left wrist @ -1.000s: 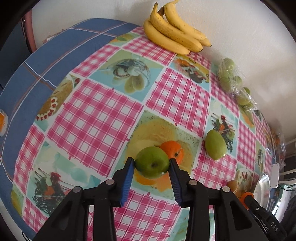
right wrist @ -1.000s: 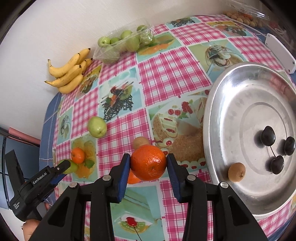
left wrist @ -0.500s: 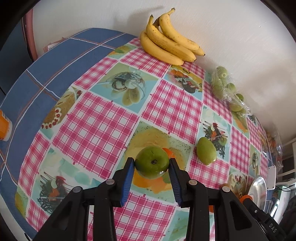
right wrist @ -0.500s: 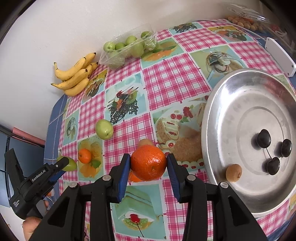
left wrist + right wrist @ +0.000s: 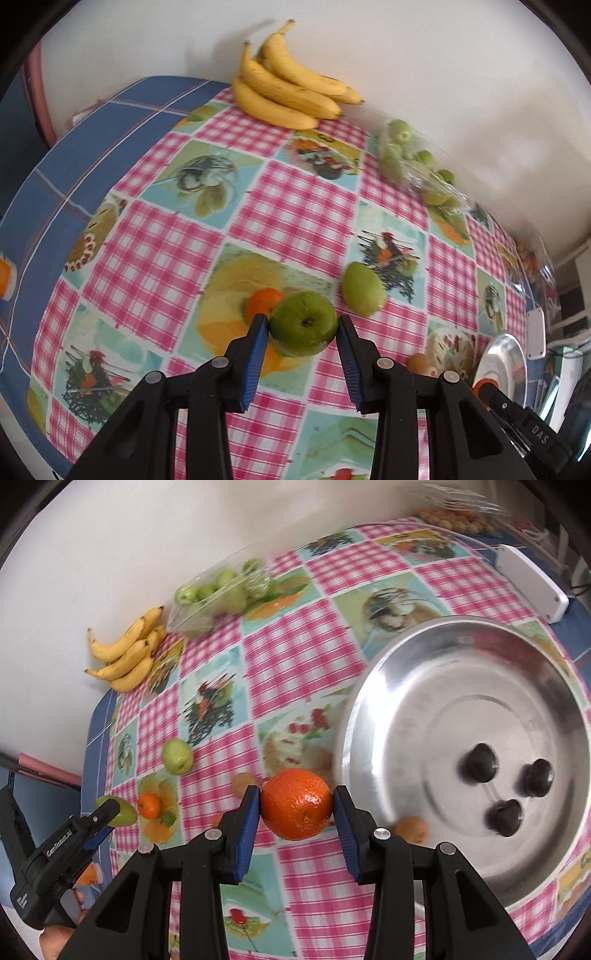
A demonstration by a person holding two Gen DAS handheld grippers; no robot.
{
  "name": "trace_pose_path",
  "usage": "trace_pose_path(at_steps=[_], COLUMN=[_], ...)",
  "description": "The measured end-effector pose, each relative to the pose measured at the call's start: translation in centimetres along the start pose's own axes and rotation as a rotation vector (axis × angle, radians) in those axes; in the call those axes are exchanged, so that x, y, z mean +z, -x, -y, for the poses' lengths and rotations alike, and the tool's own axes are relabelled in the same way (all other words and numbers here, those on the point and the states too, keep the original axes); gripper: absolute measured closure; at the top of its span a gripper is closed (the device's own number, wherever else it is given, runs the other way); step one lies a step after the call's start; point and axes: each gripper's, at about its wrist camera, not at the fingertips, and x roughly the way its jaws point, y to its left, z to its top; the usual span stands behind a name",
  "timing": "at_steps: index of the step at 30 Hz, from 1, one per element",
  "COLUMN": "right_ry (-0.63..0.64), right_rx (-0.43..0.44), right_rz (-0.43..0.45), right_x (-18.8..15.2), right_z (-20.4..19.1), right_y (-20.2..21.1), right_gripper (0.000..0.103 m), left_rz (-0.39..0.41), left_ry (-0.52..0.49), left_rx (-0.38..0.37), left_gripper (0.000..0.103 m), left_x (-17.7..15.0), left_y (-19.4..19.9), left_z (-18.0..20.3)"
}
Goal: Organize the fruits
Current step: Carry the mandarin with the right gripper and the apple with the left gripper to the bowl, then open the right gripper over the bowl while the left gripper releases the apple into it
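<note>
Right wrist: dimpled round orange (image 5: 296, 804) (gripped) beside shiny steel tray (image 5: 373, 701).

Green apple (image 5: 303, 323) between left tool (image 5: 301, 332) pads

L tongs (image 5: 301, 334): blk plastic arms | blue ribbed pads | silver screws || R tongs (image 5: 295, 808): same; white lettering.
</note>
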Motion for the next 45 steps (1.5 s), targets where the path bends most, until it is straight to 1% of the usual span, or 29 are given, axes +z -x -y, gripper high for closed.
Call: trace_pose_path(at_steps=[5,12,17,20,25,32,39,45], right_ry=[-0.048,-0.115,-0.171,-0.206,-0.254,-0.295,-0.292,-0.27], right_rx=[-0.024,-0.056,-0.076,-0.091,-0.115,-0.141,-0.142,-0.15], right_rz=[0.026,0.056,0.077,0.088,0.106,0.127,0.109,0.084], right_x=[0.7,1.5,1.8,1.9,2.1,2.2,2.2,2.1], right_z=[2.5,6.1,8.7,10.1,12.4,14.6,14.6,14.2], right_y=[1.2,2.7,3.8,4.4,5.3,6.2,5.6,4.8], right_gripper=[0.061,0.061,0.061,0.061,0.061,0.061,0.061,0.061], left_rz=[-0.003,-0.003,0.004,0.005,-0.014,-0.05,-0.056,-0.072], left_ry=[-0.056,-0.178,-0.326,-0.415,-0.518,-0.601,-0.667,-0.672], left_rx=[-0.012,-0.02,-0.016,-0.035,-0.077,-0.144,-0.157,-0.154], left_gripper=[0.063,0.063,0.063,0.063,0.063,0.063,0.063,0.063], left_x=[-0.6,-1.8,-3.8,-5.1,-7.4,-10.1,-11.9,-12.2], left_y=[0.0,-0.1,-0.1,0.1,-0.2,-0.7,-1.5,-2.5], left_z=[2.7,7.5,12.1,14.6,18.2,21.7,23.5,23.7])
